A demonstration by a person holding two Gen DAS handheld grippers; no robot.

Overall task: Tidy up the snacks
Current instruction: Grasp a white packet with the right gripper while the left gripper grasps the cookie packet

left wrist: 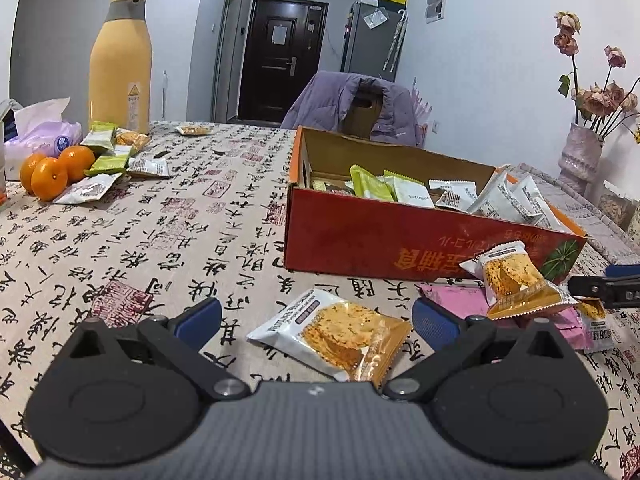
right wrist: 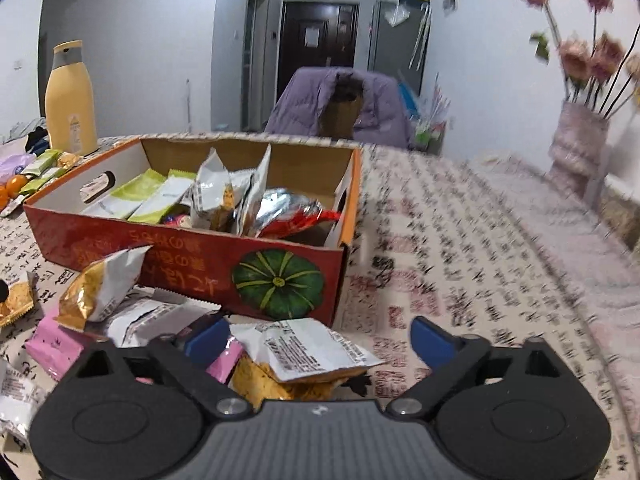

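**Snack packets beside and inside the red carton**

Snack packets lie in three groups on the calligraphy-print tablecloth [left wrist: 160, 232]. Nearest the left gripper [left wrist: 316, 320], one white-and-orange cake packet [left wrist: 332, 336] lies flat between the two blue pads, which stand wide apart and touch nothing. To its right sits a loose heap: a second orange cake packet [left wrist: 512, 280] propped against the box front, at least two pink packets [left wrist: 460, 300] under it, and more wrappers I cannot count.

The right gripper [right wrist: 316, 340] reaches over that same heap with its jaws spread wide; a white-backed cake packet [right wrist: 308, 352] lies between the pads without being pressed, and the left pad sits among the pink wrappers. In the left wrist view one dark fingertip of it pokes in from the right edge.

Behind the heap stands the one red cardboard box with a green pumpkin print [right wrist: 276, 284], open on top. Inside are about three green-and-white bars [right wrist: 140, 196] at the left, several white upright packets [right wrist: 216, 192] in the middle, and one silver-and-red foil bag [right wrist: 292, 212] at the right.

Further left, three oranges [left wrist: 50, 172] sit by another scatter of roughly six green and white packets [left wrist: 108, 156], with a lilac tissue pack [left wrist: 44, 132] beside them. One tall yellow bottle with a grey collar [left wrist: 120, 64] stands behind, and a single packet [left wrist: 194, 130] lies alone near the far table edge. At far right, one pink vase of dried roses [left wrist: 580, 152].
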